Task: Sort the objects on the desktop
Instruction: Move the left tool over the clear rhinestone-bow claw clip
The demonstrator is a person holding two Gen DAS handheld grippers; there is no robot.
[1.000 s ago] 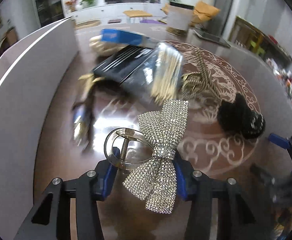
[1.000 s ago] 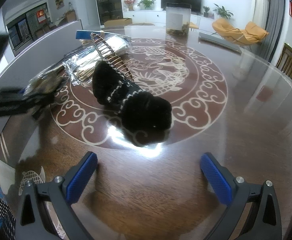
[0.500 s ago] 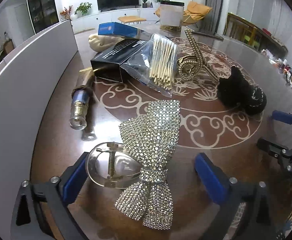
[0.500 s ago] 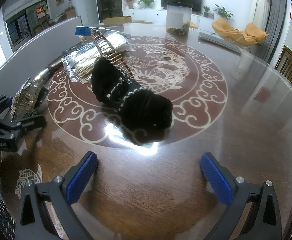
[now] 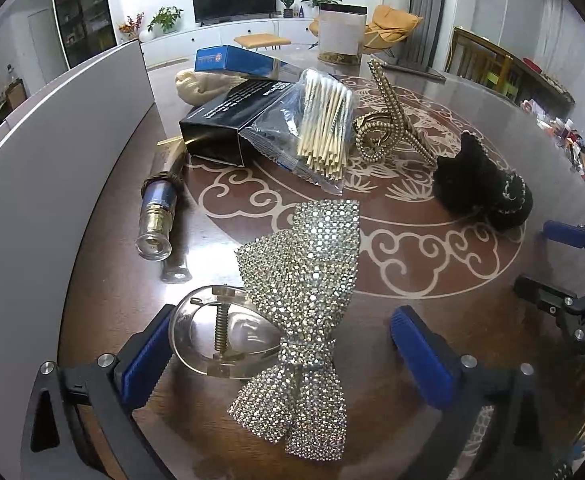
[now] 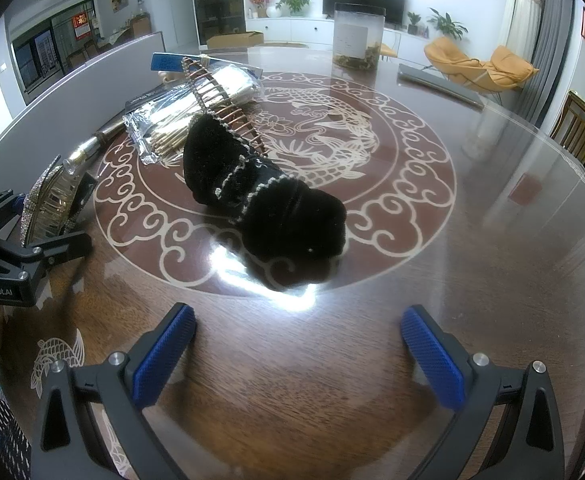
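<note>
Bow hair clip [image 5: 304, 300], rhinestone-covered, lies flat on the bench [image 5: 432, 280] between the fingers of the left claw [image 5: 288, 354], whose blue pads stand wide apart, touching neither the bow nor its clear clasp [image 5: 220, 336] as far as I can tell. Judgement: the bow is set down here near the bench edge, apart from the other clutter, as a sorted piece. Further out: bottle [image 5: 157, 216] on its side by the grey wall panel [image 5: 44, 160]; black box [image 5: 228, 124] with a bag of cotton swabs [image 5: 320, 124] leaning on it; beaded gold clip [image 5: 384, 120]; black scrunchie [image 6: 264, 204] on the round inlay. Right claw [image 6: 298, 352] hangs just short of the scrunchie, fingers spread wide, nothing between them; likely the next item, since it sits squarely ahead
</note>
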